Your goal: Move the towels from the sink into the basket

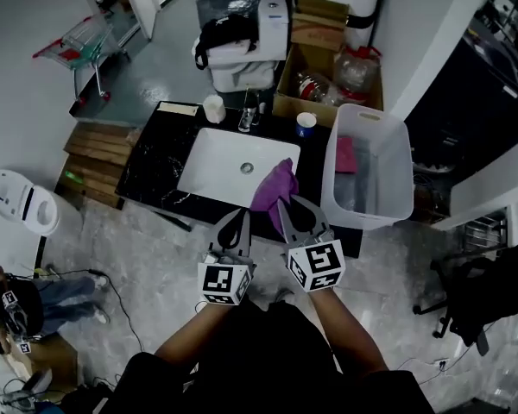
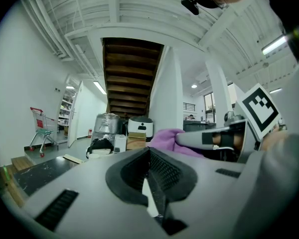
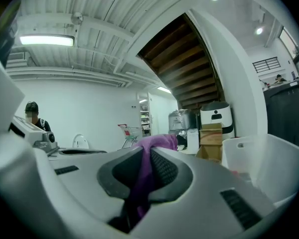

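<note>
**Q:** Any writing to log?

**Me:** Only the black-and-white square markers on the cube at the back of each claw. A cup (image 1: 306, 124) with a blue band stands on the counter (image 1: 155, 162) well ahead of me. Its print is too small to read.

**Q:** Materials, shapes?

**Me:** Counter is glossy black stone with white veining. The sink (image 1: 220, 166) set in it is white, rectangular and smooth, with a round drain in the middle. The basket (image 1: 388, 188), ahead and to the right of my right claw (image 1: 285, 203), is tall white plastic with rounded corners and a slot handle in the far wall. A pink towel (image 1: 345, 155) lies inside it. My claw pads are dark with a fine ribbed grid.

**Q:** Right claw?

**Me:** Clamped on the purple towel (image 1: 274, 184). It is soft, bunched cloth: a fold is pinched between the pads and the rest bulges out past the tips. From the head view it sits over the sink's near right corner. I cannot tell whether it touches the sink. The basket is near, to its right, and apart from it.

**Q:** Left claw (image 1: 239, 216)?

**Me:** Jaws together, nothing between the pads. It is just beside the right claw, on its left, with the tips over the counter's near edge.

**Q:** Pose?

**Me:** Both forearms are stretched forward from my body, claws side by side and roughly level, cubes toward me
</note>
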Tool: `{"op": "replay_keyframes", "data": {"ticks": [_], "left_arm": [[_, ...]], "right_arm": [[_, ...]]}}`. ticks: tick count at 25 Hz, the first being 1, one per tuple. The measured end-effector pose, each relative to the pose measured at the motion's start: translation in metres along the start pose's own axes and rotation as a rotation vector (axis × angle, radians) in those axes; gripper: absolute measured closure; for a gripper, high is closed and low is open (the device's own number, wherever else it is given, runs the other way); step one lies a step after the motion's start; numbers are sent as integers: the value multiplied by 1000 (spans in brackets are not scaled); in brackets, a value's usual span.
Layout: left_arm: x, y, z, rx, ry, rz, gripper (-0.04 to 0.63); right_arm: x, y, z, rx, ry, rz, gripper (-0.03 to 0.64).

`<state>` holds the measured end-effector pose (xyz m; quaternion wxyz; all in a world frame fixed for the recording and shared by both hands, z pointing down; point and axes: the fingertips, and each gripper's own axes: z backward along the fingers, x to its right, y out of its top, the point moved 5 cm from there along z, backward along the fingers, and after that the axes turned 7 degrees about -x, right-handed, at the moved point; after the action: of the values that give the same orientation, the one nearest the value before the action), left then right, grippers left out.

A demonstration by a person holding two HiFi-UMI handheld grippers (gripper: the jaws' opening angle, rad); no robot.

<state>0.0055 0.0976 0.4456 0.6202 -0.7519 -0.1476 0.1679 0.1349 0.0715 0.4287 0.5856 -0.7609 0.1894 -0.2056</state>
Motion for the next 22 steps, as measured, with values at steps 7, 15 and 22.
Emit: {"op": "replay_keyframes", "data": {"ticks": [7,15,22], "left_arm": [[65,0,-27,-10,-88,-3,583],[111,9,-68,-7,-224,-18,582],[134,17,-116,-1,-301,-3,583]], "right_arm": [[45,2,49,41,-70,-5,571],[95,5,81,61,-193,-18,571],[140,8,83,37,-269,-21,571]]}}
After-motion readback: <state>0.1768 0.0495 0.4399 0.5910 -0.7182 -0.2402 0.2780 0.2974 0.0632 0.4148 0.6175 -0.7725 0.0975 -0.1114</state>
